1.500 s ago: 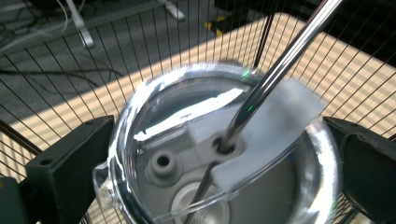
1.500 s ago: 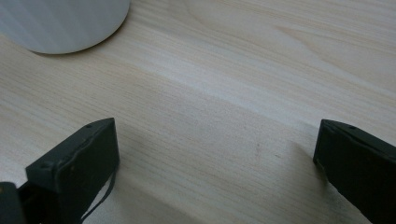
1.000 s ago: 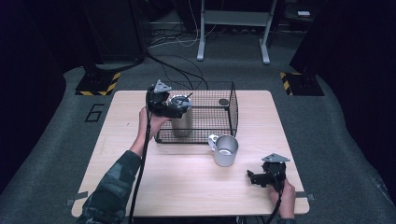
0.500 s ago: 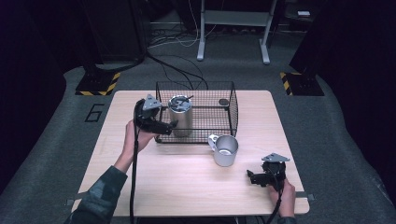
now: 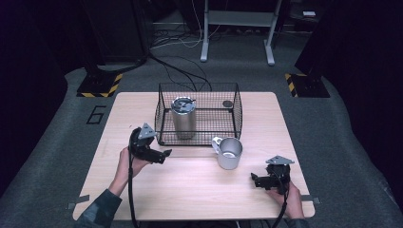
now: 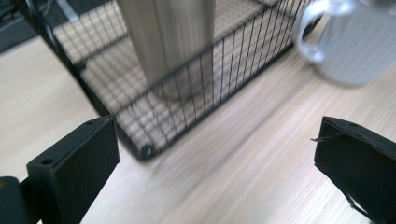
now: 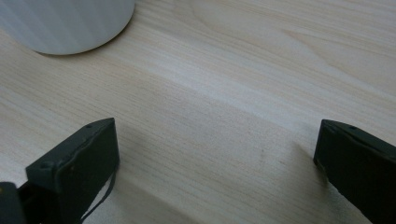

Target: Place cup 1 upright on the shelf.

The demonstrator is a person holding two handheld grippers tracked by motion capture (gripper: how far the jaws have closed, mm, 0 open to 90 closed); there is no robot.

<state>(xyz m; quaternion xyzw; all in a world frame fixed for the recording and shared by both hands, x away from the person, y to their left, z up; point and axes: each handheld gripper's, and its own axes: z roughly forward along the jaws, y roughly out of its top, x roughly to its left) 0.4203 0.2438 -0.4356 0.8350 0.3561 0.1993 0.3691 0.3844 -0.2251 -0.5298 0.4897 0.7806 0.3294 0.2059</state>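
While both grippers are sitting low over the counter (image 5: 142, 118), nothing is being grasped. Counter is carrying everything, light wood, largely bare at the front.

Wire basket (image 5: 199, 90) is sitting at the back-middle of the counter. Steel tumbler (image 5: 183, 118) is standing upright inside it, lid on, in the left half near the front wall; in the left gripper view the tumbler (image 6: 168, 42) is showing through the mesh of the basket (image 6: 116, 121). Small dark round thing (image 5: 228, 103) is lying on the basket floor at the back right, too small to identify.

Metal mug (image 5: 230, 153) is standing upright outside the basket, just beside its front right corner, handle pointing left toward the basket; cannot tell if they are touching.

Left gripper (image 5: 165, 154) is hovering just off the basket's front left corner, fingers (image 6: 74, 168) released, spread wide, aiming at that corner. Right gripper (image 5: 254, 180) is sitting near the front right edge, apart from the mug, fingers (image 7: 74, 163) spread wide over bare wood, mug base (image 7: 65, 23) ahead of them.
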